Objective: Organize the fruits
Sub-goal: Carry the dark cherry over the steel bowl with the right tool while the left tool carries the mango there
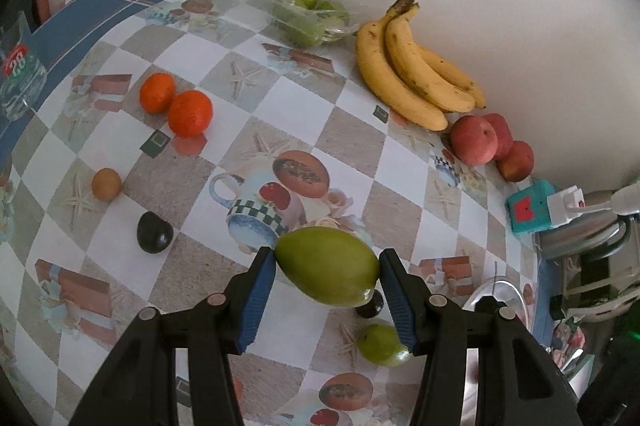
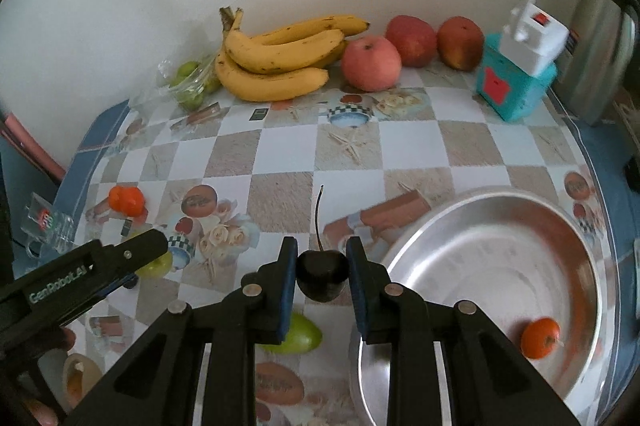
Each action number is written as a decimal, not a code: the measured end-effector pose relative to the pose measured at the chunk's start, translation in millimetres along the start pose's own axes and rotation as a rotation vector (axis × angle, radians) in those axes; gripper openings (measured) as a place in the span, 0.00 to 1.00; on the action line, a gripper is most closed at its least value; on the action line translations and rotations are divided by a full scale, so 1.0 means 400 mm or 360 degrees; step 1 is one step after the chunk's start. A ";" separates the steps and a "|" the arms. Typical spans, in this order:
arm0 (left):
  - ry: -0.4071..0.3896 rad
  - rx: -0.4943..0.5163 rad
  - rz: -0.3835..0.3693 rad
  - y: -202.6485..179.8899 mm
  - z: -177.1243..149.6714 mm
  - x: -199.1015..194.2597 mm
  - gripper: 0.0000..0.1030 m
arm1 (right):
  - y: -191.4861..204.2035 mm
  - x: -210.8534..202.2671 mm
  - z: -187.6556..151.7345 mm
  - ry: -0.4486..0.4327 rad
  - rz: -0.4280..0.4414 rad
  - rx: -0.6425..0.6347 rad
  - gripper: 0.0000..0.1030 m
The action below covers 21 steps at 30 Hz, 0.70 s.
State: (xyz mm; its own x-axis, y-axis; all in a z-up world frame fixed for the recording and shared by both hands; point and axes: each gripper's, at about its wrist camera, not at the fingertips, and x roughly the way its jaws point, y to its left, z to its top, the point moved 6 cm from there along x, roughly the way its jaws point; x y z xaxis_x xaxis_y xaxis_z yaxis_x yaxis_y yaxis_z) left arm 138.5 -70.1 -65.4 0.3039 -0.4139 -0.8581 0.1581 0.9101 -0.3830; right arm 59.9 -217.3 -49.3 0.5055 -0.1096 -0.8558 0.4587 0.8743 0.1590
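A dark cherry (image 2: 322,276) is being pinched by the right gripper (image 2: 322,272), a green fruit (image 1: 328,266) by the left gripper (image 1: 327,268). Next, carrying to the steel basin (image 2: 584,250), right of the right gripper, is probably being called for.

Ahead of the right hand-held gripper (image 2: 322,262), bananas (image 2: 276,62) and apples (image 2: 372,64) line the counter's (image 2: 408,142) far edge, a bag (image 2: 188,82) of what may be small fruit left of them. A bowl (image 2: 592,278) sits right of the gripper, one orange (image 2: 540,338) inside.
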 end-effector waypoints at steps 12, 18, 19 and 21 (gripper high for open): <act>-0.0021 0.0181 -0.0007 -0.104 -0.036 -0.010 0.55 | -0.099 -0.091 -0.019 -0.0054 -0.0071 0.0150 0.25; -0.0021 0.0332 -0.0036 -0.189 -0.077 -0.011 0.55 | -0.189 -0.111 -0.039 -0.0057 -0.0134 0.0269 0.25; -0.0019 0.0361 -0.0041 -0.205 -0.086 -0.010 0.55 | -0.205 -0.113 -0.040 -0.0057 -0.0144 0.0290 0.25; -0.0016 0.0419 -0.0053 -0.236 -0.105 -0.008 0.55 | -0.236 -0.117 -0.046 -0.0059 -0.0167 0.0332 0.25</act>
State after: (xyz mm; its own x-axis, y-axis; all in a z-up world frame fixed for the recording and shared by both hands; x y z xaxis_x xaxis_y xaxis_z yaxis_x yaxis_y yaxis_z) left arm 83.3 -154.1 -40.9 0.3037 -0.4450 -0.8425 0.4068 0.8601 -0.3076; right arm -20.5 -286.1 -33.1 0.4717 -0.2155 -0.8550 0.6494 0.7408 0.1716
